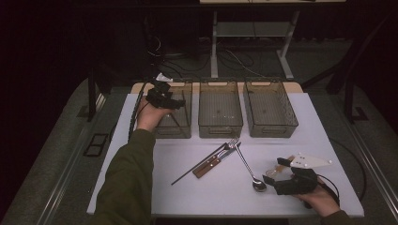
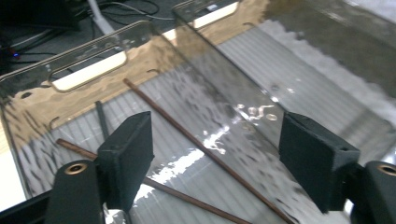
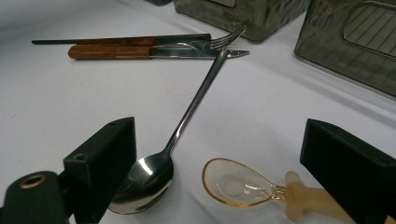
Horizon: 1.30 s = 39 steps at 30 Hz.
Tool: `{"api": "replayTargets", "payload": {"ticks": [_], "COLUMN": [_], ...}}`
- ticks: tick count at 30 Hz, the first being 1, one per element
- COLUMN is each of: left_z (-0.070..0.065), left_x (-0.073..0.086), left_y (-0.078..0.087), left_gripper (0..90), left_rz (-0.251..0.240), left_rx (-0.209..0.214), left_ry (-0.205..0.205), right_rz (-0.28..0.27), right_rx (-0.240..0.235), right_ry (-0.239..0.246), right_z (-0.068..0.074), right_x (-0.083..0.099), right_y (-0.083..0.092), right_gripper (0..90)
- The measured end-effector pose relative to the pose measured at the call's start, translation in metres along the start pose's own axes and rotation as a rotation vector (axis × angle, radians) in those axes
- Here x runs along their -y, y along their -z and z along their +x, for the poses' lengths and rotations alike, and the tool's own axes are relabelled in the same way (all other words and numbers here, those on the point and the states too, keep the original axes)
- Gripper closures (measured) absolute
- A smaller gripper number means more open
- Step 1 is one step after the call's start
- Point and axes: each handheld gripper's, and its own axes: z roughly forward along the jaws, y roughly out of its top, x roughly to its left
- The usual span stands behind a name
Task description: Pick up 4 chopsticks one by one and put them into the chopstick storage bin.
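My left gripper (image 1: 170, 101) hangs over the left clear bin (image 1: 180, 130), jaws open and empty (image 2: 215, 158). Two brown chopsticks (image 2: 187, 135) lie crossed on that bin's ribbed floor below the jaws, with a dark stick (image 2: 102, 119) beside them. My right gripper (image 1: 277, 171) rests low at the table's front right, open (image 3: 222, 144). A metal spoon (image 3: 144, 179) lies with its bowl by the left jaw, and an amber plastic spoon (image 3: 233, 184) lies between the jaws, untouched.
A wooden-handled knife and fork (image 1: 213, 161) and a black chopstick (image 1: 192, 171) lie mid-table, the metal spoon's handle (image 1: 244, 159) crossing them. The middle bin (image 1: 220, 127) and right bin (image 1: 272, 129) stand in the same row as the left one. White tabletop (image 1: 141, 187) surrounds them.
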Motion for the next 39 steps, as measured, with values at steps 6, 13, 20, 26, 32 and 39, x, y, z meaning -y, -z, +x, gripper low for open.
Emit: {"api": "replayTargets", "payload": {"ticks": [6, 13, 20, 26, 32, 39], "left_z": [-0.015, -0.034, -0.052, -0.066, -0.077, -0.092], "left_x": [0.003, 0.019, 0.038, 0.056, 0.08, 0.099], "left_y": [0.015, 0.019, 0.02, 0.024, 0.03, 0.038], "left_gripper": [21.8, 16.6, 15.9, 15.7, 15.8, 15.8], "left_rz": [-0.042, -0.029, -0.038, -0.046, -0.079, -0.087], "left_rx": [0.053, 0.105, 0.129, 0.15, 0.156, 0.152], "left_ry": [-0.023, -0.056, -0.074, -0.092, -0.085, -0.12], "right_rz": [-0.003, -0.003, 0.0, 0.0, 0.0, 0.001], "right_rx": [0.002, 0.001, 0.003, 0.005, 0.007, 0.01], "right_ry": [0.001, -0.002, -0.008, -0.01, -0.009, -0.001], "right_z": [-0.001, -0.001, -0.001, -0.001, -0.001, -0.001], "right_x": [0.0, 0.0, 0.0, 0.0, 0.001, 0.0], "right_y": [0.0, -0.001, 0.0, 0.0, 0.0, 0.001], "right_gripper": [10.4, 10.3, 10.4, 10.4, 10.4, 10.4]}}
